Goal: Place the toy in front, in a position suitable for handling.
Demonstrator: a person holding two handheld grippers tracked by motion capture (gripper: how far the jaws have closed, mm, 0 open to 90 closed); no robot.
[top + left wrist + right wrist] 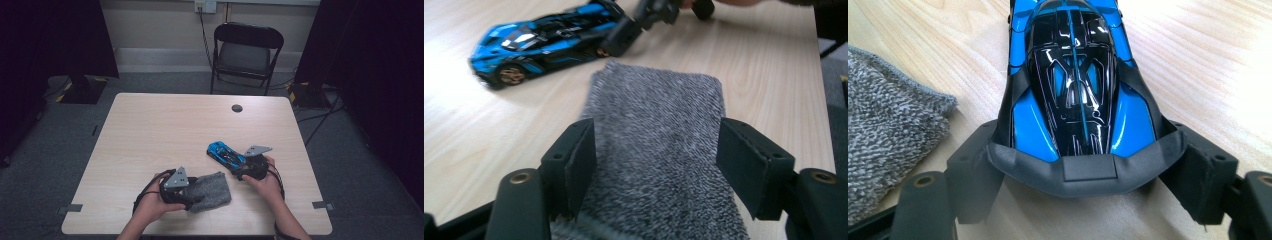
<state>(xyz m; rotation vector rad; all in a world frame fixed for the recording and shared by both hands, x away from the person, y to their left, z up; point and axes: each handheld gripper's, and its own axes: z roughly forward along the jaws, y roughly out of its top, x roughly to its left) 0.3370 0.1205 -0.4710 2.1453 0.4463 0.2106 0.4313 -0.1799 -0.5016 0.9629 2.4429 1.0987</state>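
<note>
Work in hand: by the look of it, wiping or wrapping the toy car [226, 153] with the grey cloth [212, 190]; this is my reading from what each hand has hold of.

Toy car: blue and black, standing on its wheels on the worktop [160, 130], right of the middle, its tail toward the person's right hand.

Right gripper [248, 166]: its fingers [973, 170] sit one on each side of the car's rear end and press against the dark bumper, so the car is pinched at the tail (wide, since the car is broad).

Cloth: a folded grey towel lying flat on the worktop near the front edge, just beside the car but not touching it, a strip of bare wood between them.

Left gripper [187, 197]: at the near end of the cloth, fingers [574, 160] partly spread with the cloth running between them; in the left gripper view the left one meets the cloth's edge, while the right one stands clear of it. I would call that a grip not yet made.

Done so far: car steadied; cloth reached.

Left to do: close on the cloth, lift it, bring it over to the car and work it across the body (none of that has begun, judging by the flat cloth).
</note>
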